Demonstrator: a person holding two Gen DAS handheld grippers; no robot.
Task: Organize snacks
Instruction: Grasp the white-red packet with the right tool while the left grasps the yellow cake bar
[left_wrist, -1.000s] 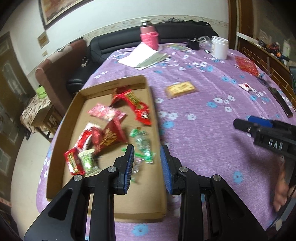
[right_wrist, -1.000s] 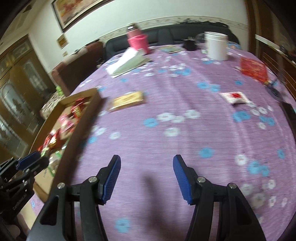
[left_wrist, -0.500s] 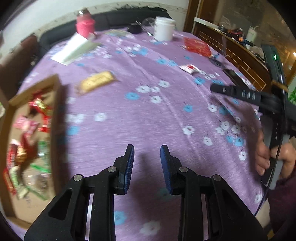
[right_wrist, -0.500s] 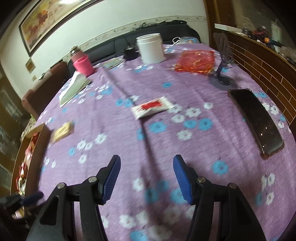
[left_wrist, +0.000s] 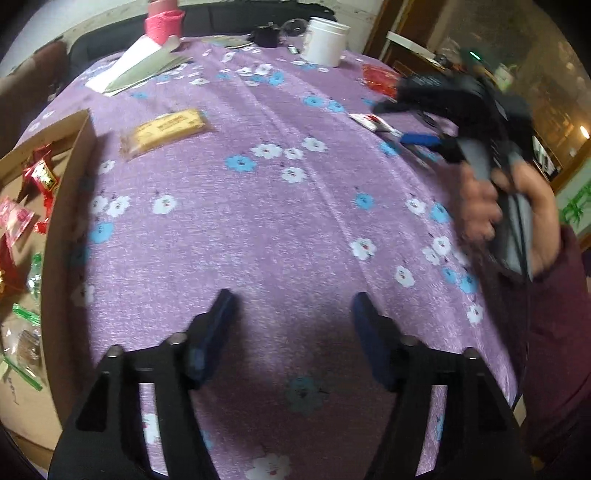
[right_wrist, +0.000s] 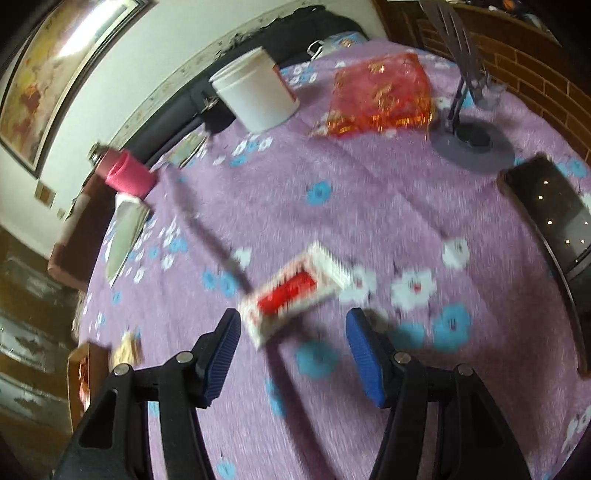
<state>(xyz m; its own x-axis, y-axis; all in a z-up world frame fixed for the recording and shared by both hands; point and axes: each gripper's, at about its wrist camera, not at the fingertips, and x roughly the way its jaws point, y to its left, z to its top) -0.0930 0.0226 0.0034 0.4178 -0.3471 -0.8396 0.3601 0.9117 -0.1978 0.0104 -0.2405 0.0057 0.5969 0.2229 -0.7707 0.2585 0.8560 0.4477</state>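
Note:
A white and red snack packet (right_wrist: 295, 291) lies on the purple flowered cloth just ahead of my right gripper (right_wrist: 291, 350), which is open and empty above it. The packet also shows in the left wrist view (left_wrist: 371, 122), under the right gripper's blue finger (left_wrist: 419, 140). My left gripper (left_wrist: 291, 328) is open and empty over bare cloth. A yellow snack bar (left_wrist: 166, 129) lies on the cloth beside the cardboard tray (left_wrist: 62, 236), which holds several red and green snack packets (left_wrist: 40, 177).
A white tub (right_wrist: 255, 92), a red foil bag (right_wrist: 380, 92), a phone stand (right_wrist: 469, 144) and a dark phone (right_wrist: 554, 221) sit at the far right. A pink cup (left_wrist: 162, 26) and papers (left_wrist: 140, 66) lie at the back.
My left gripper swung right from over the tray to bare cloth and opened wider. My right gripper moved forward and right, up to the white and red packet.

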